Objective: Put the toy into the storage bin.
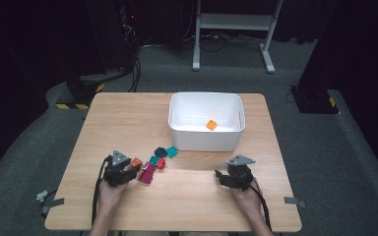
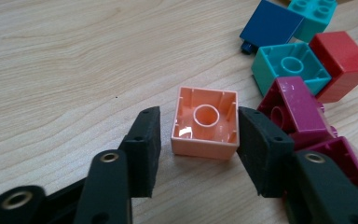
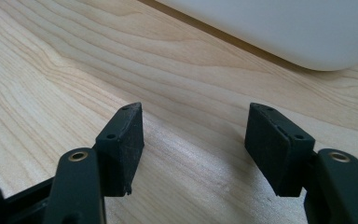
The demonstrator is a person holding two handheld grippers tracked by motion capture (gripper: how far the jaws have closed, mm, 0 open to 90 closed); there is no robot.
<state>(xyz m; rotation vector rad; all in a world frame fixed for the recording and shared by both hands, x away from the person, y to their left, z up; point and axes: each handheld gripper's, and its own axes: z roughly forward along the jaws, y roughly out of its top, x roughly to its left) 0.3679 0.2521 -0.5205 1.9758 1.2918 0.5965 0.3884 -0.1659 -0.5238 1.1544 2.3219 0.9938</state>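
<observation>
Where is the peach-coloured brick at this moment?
The peach brick lies hollow side up on the table, between the left gripper jaws, at the left end of the loose brick cluster, beside a magenta brick.

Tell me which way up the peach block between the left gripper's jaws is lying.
Upside down: the peach block shows its hollow underside and inner tube facing up, studs hidden against the table.
</observation>
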